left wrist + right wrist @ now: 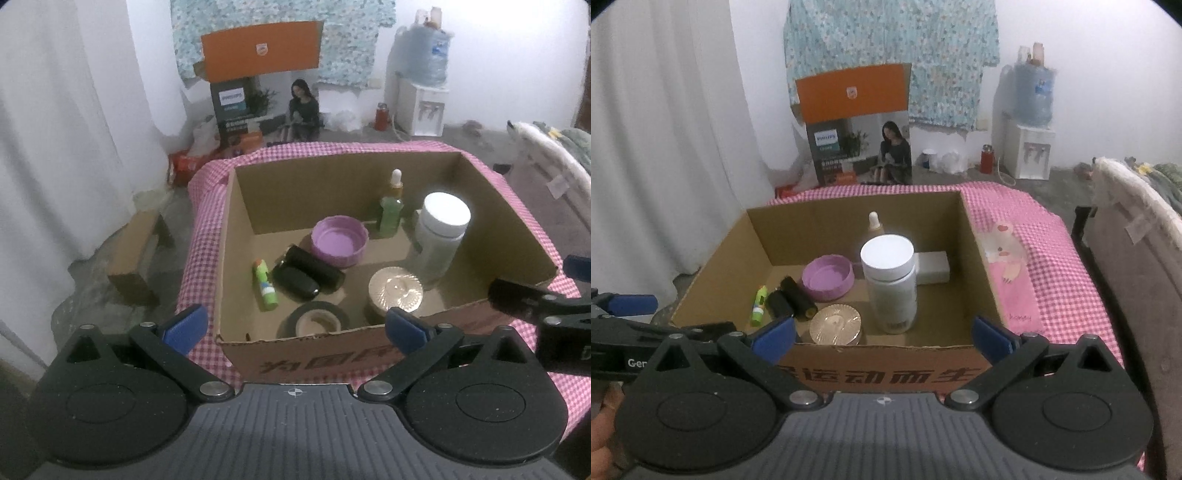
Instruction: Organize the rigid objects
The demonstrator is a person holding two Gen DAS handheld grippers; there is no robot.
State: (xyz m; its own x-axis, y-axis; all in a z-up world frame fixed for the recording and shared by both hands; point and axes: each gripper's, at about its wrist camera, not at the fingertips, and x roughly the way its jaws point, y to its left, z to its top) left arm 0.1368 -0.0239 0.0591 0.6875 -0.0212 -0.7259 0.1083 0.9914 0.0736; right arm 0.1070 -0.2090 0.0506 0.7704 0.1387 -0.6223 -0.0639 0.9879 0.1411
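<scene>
An open cardboard box (236, 229) (979, 258) sits on a pink checked cloth. Inside it are a white-capped jar (441, 236) (890, 280), a purple lid (340, 240) (829, 278), a green dropper bottle (390, 210), two black cylinders (306, 275) (792, 301), a green glue stick (264, 284) (758, 306), a gold round lid (395, 290) (834, 325), a roll of black tape (317, 321) and a white block (934, 267). My left gripper (295, 328) is open with nothing between its fingers, at the box's near wall. My right gripper (882, 332) is open and empty too, at the same wall.
The pink checked cloth (1052, 273) covers the table right of the box. A grey padded chair edge (1126, 280) stands at the far right. On the floor behind are an orange product box (857, 125), a water dispenser (1030, 147) and a small cardboard piece (136, 254).
</scene>
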